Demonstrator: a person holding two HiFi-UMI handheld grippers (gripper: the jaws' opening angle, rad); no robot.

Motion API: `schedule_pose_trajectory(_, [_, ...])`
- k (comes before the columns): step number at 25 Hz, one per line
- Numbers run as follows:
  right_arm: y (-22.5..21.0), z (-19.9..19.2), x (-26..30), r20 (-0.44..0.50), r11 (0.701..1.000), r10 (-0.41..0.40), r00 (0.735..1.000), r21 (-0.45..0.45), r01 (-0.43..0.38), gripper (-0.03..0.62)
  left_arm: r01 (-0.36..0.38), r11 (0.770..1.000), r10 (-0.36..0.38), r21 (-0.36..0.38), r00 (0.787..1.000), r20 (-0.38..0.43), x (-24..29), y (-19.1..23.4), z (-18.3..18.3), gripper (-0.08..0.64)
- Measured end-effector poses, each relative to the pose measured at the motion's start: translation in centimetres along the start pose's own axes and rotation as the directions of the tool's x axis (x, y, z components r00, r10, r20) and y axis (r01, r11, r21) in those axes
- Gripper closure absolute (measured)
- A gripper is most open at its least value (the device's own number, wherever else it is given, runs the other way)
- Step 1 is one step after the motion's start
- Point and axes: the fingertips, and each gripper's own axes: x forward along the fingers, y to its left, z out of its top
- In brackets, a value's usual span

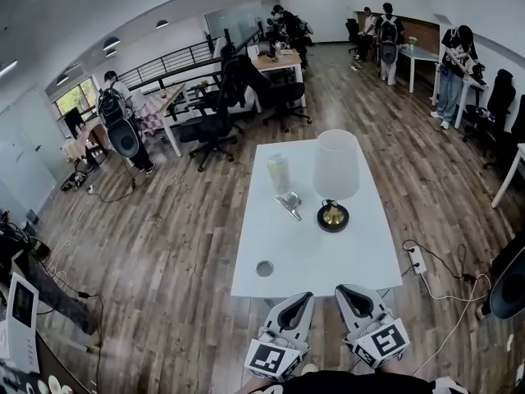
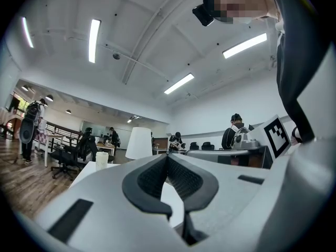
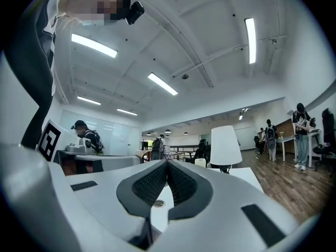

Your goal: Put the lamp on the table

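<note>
The lamp (image 1: 336, 164) stands upright on the white table (image 1: 328, 261), right of its middle, with a white cone shade over a black and gold base (image 1: 333, 215). Both grippers hover side by side just off the table's near edge, pointing level at it and well short of the lamp. My left gripper (image 1: 304, 297) is shut with nothing in its jaws, and so is my right gripper (image 1: 344, 290). Beyond the closed left gripper (image 2: 167, 156) the lamp's shade (image 2: 139, 143) shows left of centre. Past the closed right gripper (image 3: 167, 161) the lamp's shade (image 3: 224, 145) shows to the right.
A pale cylinder (image 1: 280, 173) and a small metal object (image 1: 289, 206) sit left of the lamp. A cable hole (image 1: 264, 268) lies near the table's front left. A power strip (image 1: 417, 259) with cords is on the floor at right. Office chairs (image 1: 212, 130), desks and several people stand farther back.
</note>
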Motion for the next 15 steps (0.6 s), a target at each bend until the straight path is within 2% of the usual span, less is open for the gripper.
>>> schedule_pose_trajectory(3, [0.3,-0.3,-1.3,-0.049,0.999,-0.012,0.999,0.037,0.014,0.574,-0.01,1.0,0.01,-0.015,1.0,-0.019,-0.8,-1.1,-0.7,0.556])
schedule_pose_trajectory(7, [0.1,-1.1,-4.6,-0.005,1.0,-0.003,1.0,0.023,0.004,0.574,-0.004,1.0,0.003,-0.028,0.999,-0.033,-1.2,-4.4,-1.6,0.557])
schedule_pose_trajectory(11, [0.4,-1.2,-8.2,-0.061,0.999,-0.023,0.998,0.036,0.025,0.574,0.016,1.0,-0.017,-0.027,0.999,-0.032,-1.6,-7.9,-1.4,0.557])
schedule_pose_trajectory(15, [0.7,-0.8,-11.8,-0.072,0.999,-0.036,0.997,0.026,0.038,0.574,0.023,1.0,-0.023,-0.019,0.999,-0.035,-2.6,-11.4,-1.2,0.557])
